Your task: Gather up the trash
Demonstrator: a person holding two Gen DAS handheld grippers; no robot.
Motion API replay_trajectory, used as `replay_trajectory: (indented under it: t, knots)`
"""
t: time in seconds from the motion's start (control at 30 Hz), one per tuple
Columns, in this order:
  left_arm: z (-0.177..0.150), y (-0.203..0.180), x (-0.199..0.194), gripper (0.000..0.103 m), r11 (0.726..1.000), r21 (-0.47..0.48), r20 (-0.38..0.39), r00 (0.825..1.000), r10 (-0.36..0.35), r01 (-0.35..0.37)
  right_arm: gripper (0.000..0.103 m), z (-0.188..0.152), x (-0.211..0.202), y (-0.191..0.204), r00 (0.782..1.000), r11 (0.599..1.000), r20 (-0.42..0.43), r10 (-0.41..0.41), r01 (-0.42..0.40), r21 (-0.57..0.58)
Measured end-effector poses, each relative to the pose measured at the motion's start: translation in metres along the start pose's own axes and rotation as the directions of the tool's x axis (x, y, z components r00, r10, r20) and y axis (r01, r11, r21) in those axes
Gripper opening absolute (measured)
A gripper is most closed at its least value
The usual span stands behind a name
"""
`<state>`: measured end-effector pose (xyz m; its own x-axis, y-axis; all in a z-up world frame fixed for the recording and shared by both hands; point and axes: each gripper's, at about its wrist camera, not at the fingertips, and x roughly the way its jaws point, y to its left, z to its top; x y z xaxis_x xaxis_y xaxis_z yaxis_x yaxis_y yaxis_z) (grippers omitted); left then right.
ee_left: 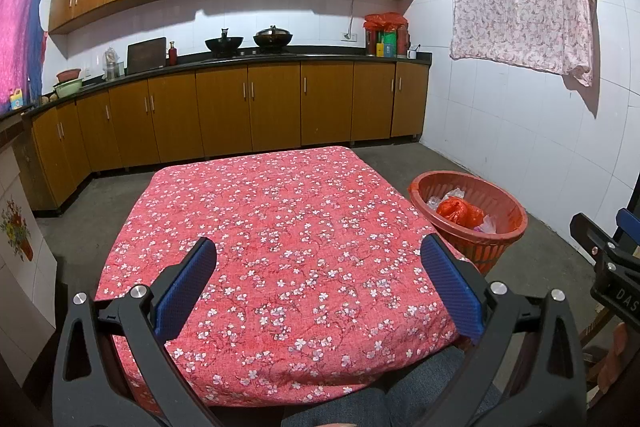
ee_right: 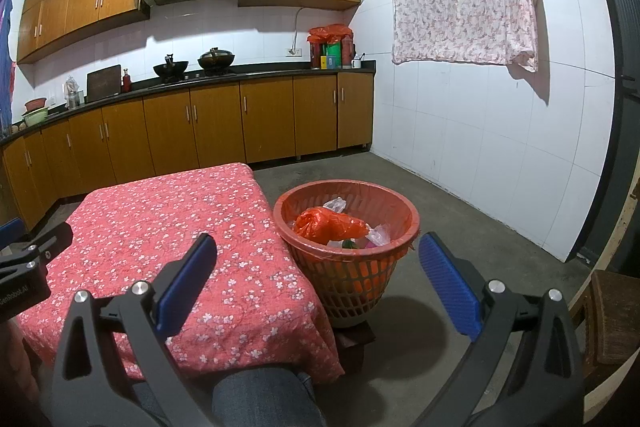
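Both tongs stand wide apart and hold nothing: the left gripper (ee_left: 318, 269) hangs over the near part of the table (ee_left: 280, 227), whose red flowered cloth shows no litter anywhere ahead of its fingers, and the right gripper (ee_right: 318, 265) points past the table's corner with the red basket (ee_right: 400, 203) just ahead and a little above the gap between its pads. The trash (ee_right: 328, 223), an orange plastic bag with some clear crumpled film and a few small bits beside it, already lies inside that basket, which sits on the floor close to the right side of the table. I judge the collecting to be at or near its end, or at a pause between pieces; the next move calls for finding any piece that remains, and none shows on the cloth or on the bare floor to the right of the right tongs. The small things under the bag are too tangled to name, the basket's foot rests on something dark I cannot make out, the floor beneath and behind the table is hidden, and the person shows only as a denim knee (ee_right: 260, 399) at the bottom edge
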<state>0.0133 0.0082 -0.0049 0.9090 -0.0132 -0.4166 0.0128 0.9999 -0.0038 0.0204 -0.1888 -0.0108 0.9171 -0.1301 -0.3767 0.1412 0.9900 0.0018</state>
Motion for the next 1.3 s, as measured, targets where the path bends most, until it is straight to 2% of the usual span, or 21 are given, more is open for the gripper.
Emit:
replay_trajectory:
  t: [1.3]
  knots:
    - [-0.0018,0.0028,0.0004,0.101,1.0,-0.003,-0.004,1.0,0.003,-0.003,0.099,0.0012,-0.0003,-0.0005,1.0,1.0,-0.002,0.0,0.0,0.001]
